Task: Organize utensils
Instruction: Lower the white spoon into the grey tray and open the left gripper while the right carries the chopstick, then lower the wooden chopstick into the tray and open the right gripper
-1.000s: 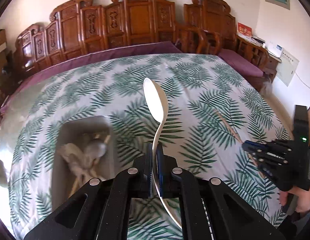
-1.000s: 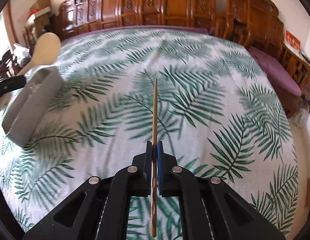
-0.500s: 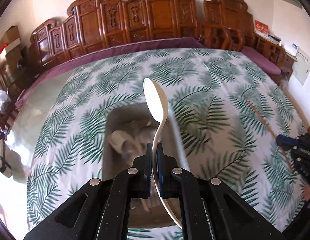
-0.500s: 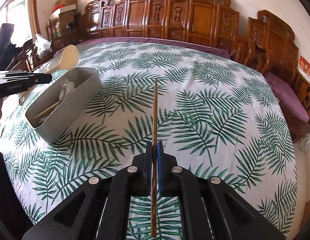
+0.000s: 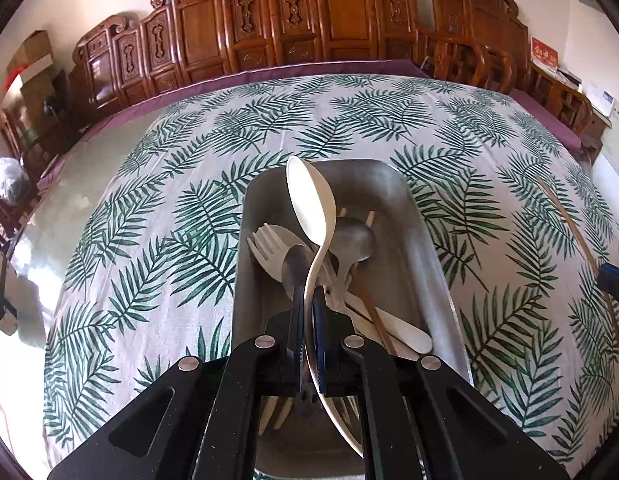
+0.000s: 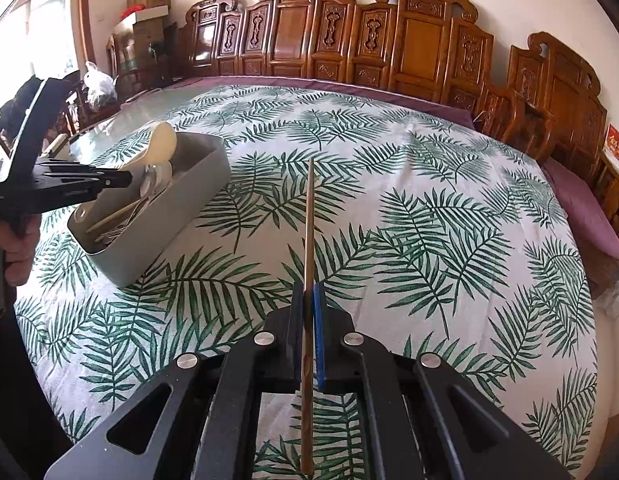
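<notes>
Left gripper (image 5: pixel 308 320): black plastic fingers clamped tight on the curved handle of a cream plastic spoon (image 5: pixel 311 204), smooth glossy bowl pointing forward, held over the bin. Under it, grey rounded-rectangle bin (image 5: pixel 425 240), matte smooth walls, sitting on the tabletop. Inside the bin: cream fork (image 5: pixel 265 244), grey metal spoon (image 5: pixel 353 240), a darker small spoon (image 5: pixel 295 268), a cream flat handle and thin wooden sticks, all piled crossing each other.

Right gripper (image 6: pixel 308 312): fingers closed on a thin straight wooden chopstick (image 6: pixel 308 216), brownish, spiral pattern at the near end, tip pointing forward above the cloth. One finger has a blue pad. In the right wrist view the bin (image 6: pixel 181 204) is well left of the chopstick, with the left gripper (image 6: pixel 121 179) over its near end.

Another chopstick (image 5: pixel 569 220) lies flat on the cloth, right of the bin.

Tabletop (image 6: pixel 389 184) covered by a white cloth with a green fern-leaf print, slightly wrinkled; bare glossy surface at the left edge. Behind: purple cushions, a row of carved reddish wooden bench backs (image 6: pixel 425 44), cream wall, cardboard boxes (image 6: pixel 147 4) far left.
</notes>
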Demonstrator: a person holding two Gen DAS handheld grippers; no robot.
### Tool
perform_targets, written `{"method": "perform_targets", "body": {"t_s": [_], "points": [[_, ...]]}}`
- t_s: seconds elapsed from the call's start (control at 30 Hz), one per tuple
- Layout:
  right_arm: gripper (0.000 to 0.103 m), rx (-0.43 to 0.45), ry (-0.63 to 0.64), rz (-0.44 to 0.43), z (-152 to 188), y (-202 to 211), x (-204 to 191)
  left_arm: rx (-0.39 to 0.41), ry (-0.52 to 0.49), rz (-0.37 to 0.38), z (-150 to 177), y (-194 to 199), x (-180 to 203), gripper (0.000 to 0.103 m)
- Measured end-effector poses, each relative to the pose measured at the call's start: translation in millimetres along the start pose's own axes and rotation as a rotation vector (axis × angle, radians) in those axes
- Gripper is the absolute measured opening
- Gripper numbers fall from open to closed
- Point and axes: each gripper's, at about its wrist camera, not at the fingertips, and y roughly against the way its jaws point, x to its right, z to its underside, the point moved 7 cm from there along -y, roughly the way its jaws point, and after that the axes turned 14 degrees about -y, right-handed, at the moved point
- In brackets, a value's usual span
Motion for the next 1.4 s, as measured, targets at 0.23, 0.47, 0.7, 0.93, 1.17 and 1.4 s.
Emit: {"method": "perform_targets", "body": {"t_s": [0.23, 0.47, 0.7, 0.93, 1.17, 1.4], "points": [[0.006, 0.011, -0.012, -0.033, -1.1, 5.4, -11.0, 0.039, 0.013, -0.001, 3.6, 1.7, -6.6, 0.026], [0.006, 0.023, -0.019, -0.102, -4.7, 14.4, -40.7, 0.071, 0.017, -0.011, -1.4, 11.2, -15.9, 0.033], [0.006, 0.037, 0.023, -0.144, -14.2, 16.4, -79.6, 0.084, 0.034, -0.013, -3.3, 14.8, -29.1, 0.049], [0.006, 0.036, -0.01, -0.193, -37.6, 6.4, -102.1, 0.129, 0.089, -0.026, -7.1, 26.0, -48.9, 0.081], [0.006, 0.034, -0.032, -0.228, -60.7, -14.6, -125.4, 0.142, 0.115, -0.025, -6.0, 31.2, -65.3, 0.089], [0.006, 0.004, -0.049, -0.263, -71.6, -46.1, -155.7, 0.16, 0.151, -0.019, -3.1, 39.1, -83.7, 0.089]]}}
